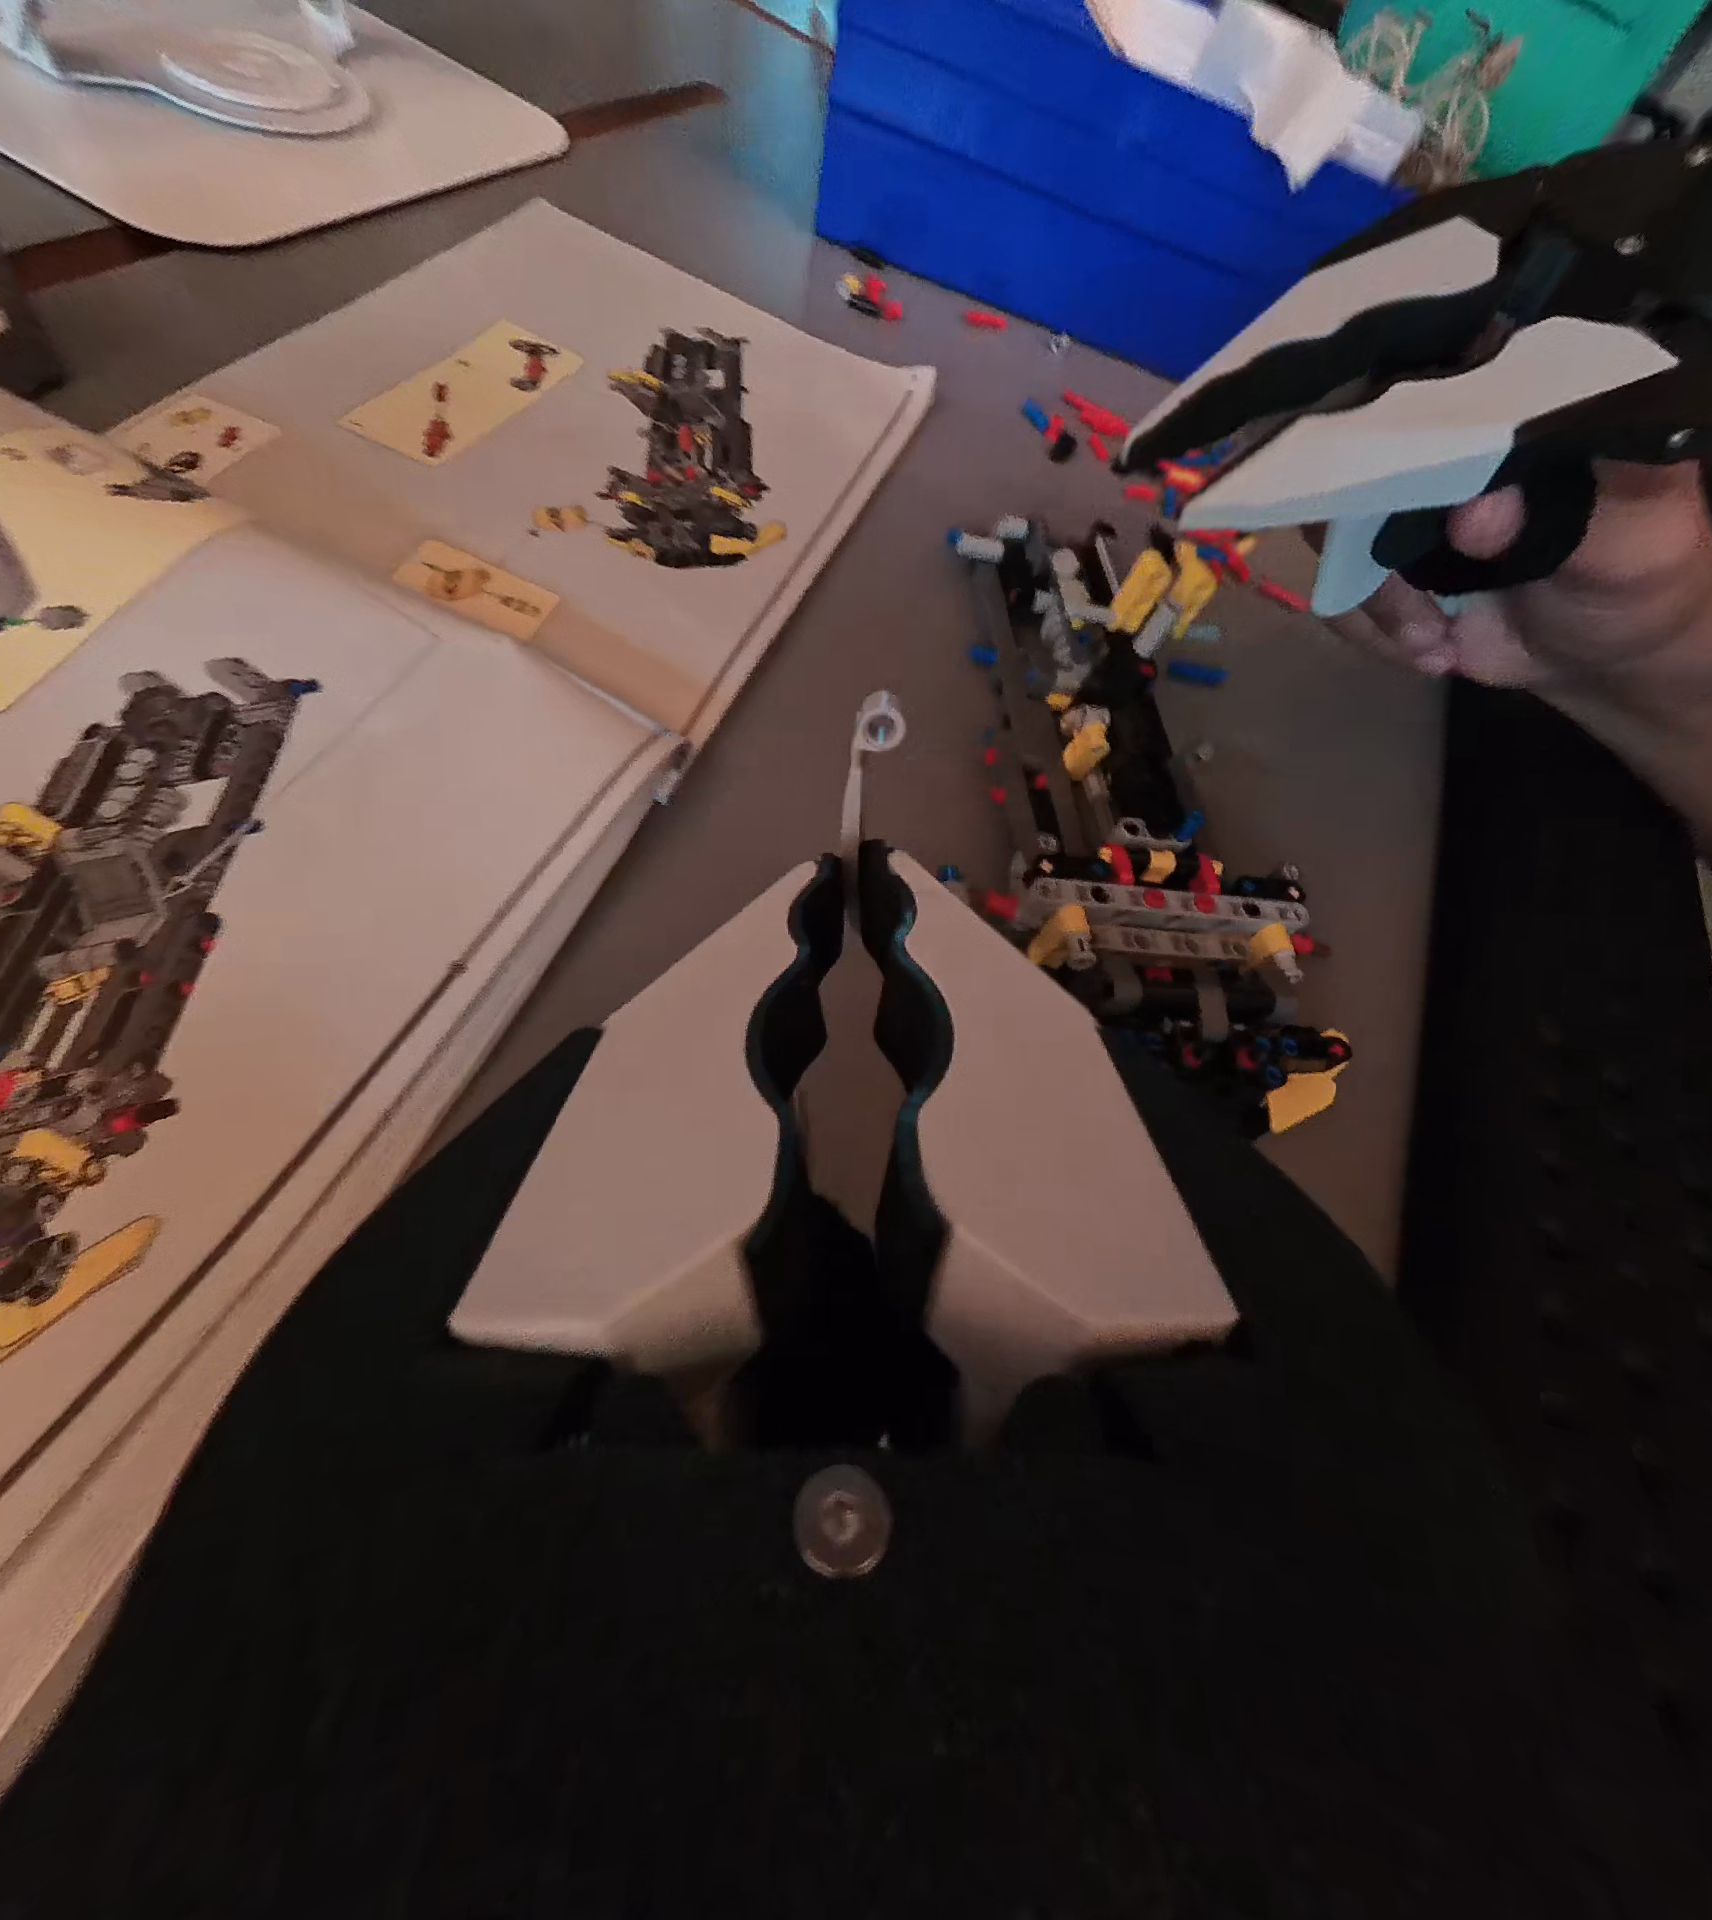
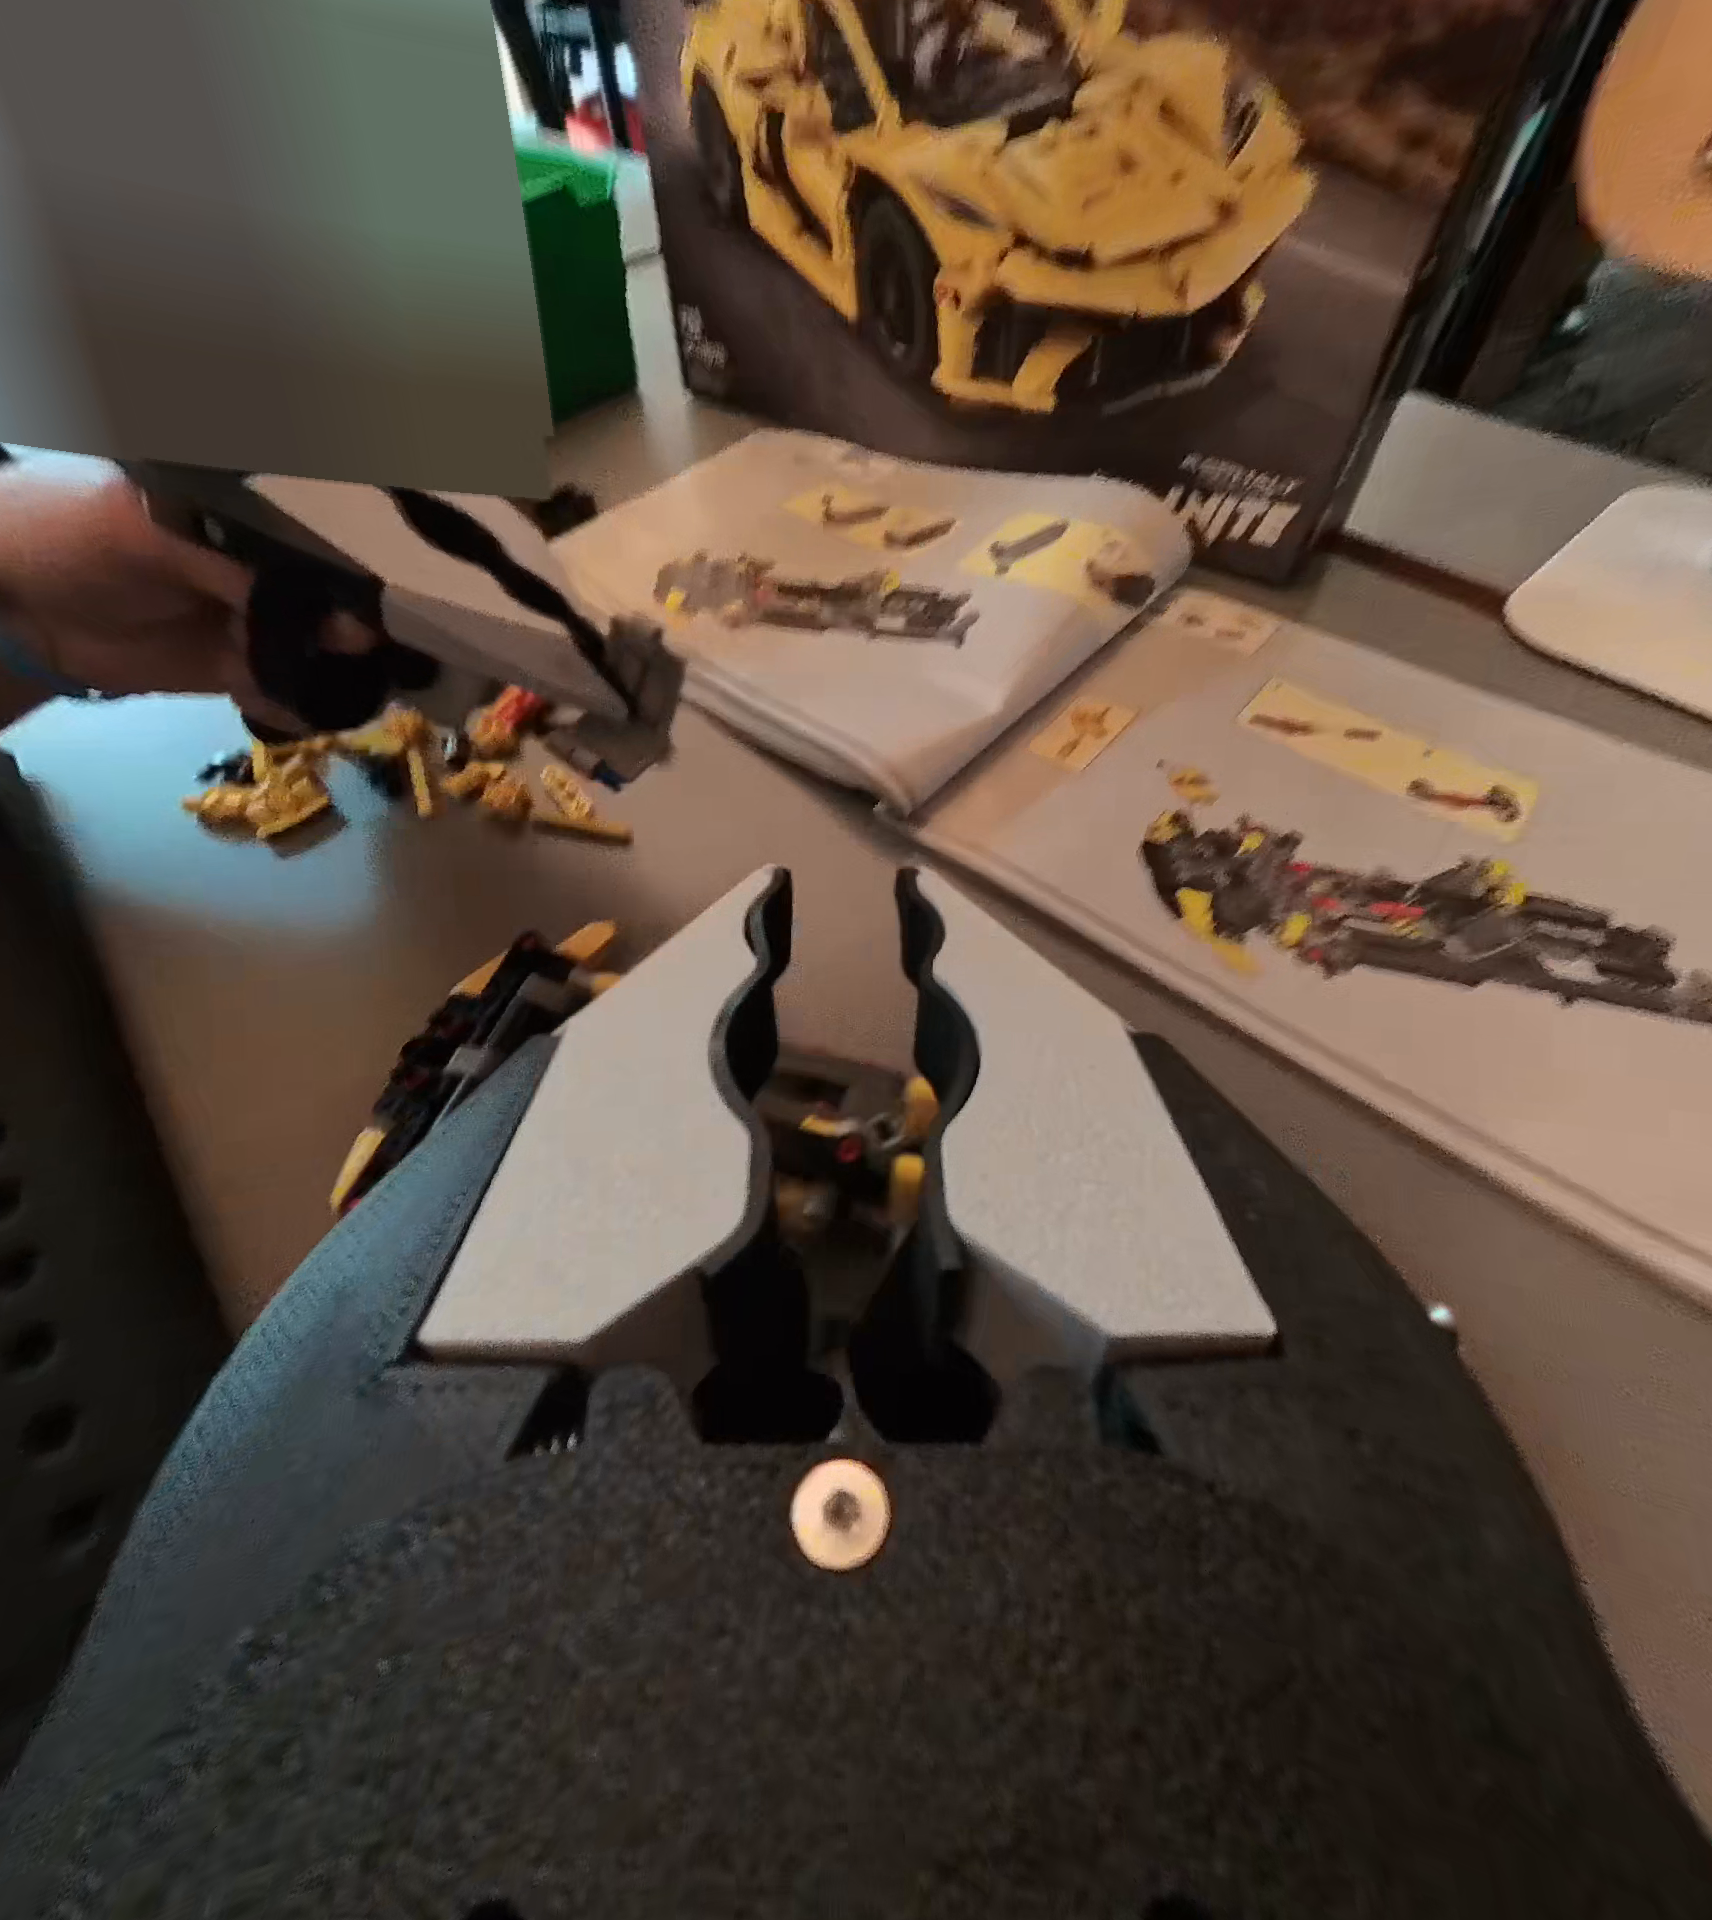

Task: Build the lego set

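Observation:
My left gripper (image 1: pixel 850 868) is shut on a thin light-grey lego piece (image 1: pixel 867 764) with a round end, held above the grey table left of the partly built black, grey and yellow chassis (image 1: pixel 1122 831). In the right wrist view the left gripper (image 2: pixel 628 707) holds that grey piece (image 2: pixel 652 660) above loose yellow pieces (image 2: pixel 395 774). My right gripper (image 2: pixel 841 883) is open and empty, hovering over the chassis (image 2: pixel 831 1132), which shows between its fingers. The right gripper (image 1: pixel 1155 486) also shows in the left wrist view, over the chassis's far end.
An open instruction booklet (image 1: pixel 364 831) lies on the left of the table (image 1: pixel 779 623); it also shows in the right wrist view (image 2: pixel 1403 935). Loose red and blue pins (image 1: pixel 1091 426) lie before a blue box (image 1: pixel 1039 177). The set's box (image 2: pixel 1018 260) stands behind. A black perforated surface (image 1: pixel 1579 1195) borders the table. My hands' fingertips stand some 12 cm from each other.

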Motion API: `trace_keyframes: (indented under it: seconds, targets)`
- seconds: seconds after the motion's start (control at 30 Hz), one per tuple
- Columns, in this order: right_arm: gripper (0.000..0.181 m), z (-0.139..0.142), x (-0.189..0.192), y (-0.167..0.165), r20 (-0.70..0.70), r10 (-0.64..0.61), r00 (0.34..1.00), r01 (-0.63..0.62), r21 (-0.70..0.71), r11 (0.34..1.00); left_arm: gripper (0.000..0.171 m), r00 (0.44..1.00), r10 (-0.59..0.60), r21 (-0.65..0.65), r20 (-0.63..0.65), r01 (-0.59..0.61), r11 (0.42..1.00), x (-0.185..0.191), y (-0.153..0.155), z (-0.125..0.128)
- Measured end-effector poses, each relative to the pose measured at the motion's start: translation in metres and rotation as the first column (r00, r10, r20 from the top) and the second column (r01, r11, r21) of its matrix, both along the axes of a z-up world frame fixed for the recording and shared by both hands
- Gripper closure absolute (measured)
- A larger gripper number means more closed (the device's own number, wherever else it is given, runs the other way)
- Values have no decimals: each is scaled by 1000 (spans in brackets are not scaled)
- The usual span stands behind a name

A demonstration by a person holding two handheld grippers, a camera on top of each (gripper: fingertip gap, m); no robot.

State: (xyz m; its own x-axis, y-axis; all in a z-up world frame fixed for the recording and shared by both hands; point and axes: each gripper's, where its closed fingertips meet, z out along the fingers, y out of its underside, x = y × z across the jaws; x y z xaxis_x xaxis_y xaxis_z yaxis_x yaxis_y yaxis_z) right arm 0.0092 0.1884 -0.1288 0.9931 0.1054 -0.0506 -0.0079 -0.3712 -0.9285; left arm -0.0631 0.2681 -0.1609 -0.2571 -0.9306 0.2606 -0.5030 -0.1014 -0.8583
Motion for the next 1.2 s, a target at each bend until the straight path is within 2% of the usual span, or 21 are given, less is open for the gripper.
trace_keyframes:
  seconds: [0.1,0.2,0.3,0.43,1.2]
  targets:
    - [161,14,20,7,-69,-9,998,15,74,997,171,998,60,-26,35,-59,998,1,13,9]
    - [153,8,26,8,-166,-32,986,45,73,996,171,994,105,-52,43,-103,993,3,24,13]
    - [150,2,35,6,-142,-72,987,82,66,994,171,991,125,-143,43,-118,983,3,31,15]
    - [152,4,36,6,-189,-66,980,82,79,994,171,988,148,-214,37,-137,967,3,40,16]
    - [159,-9,39,9,-170,-76,983,84,43,996,171,991,130,-231,39,-117,966,1,38,16]
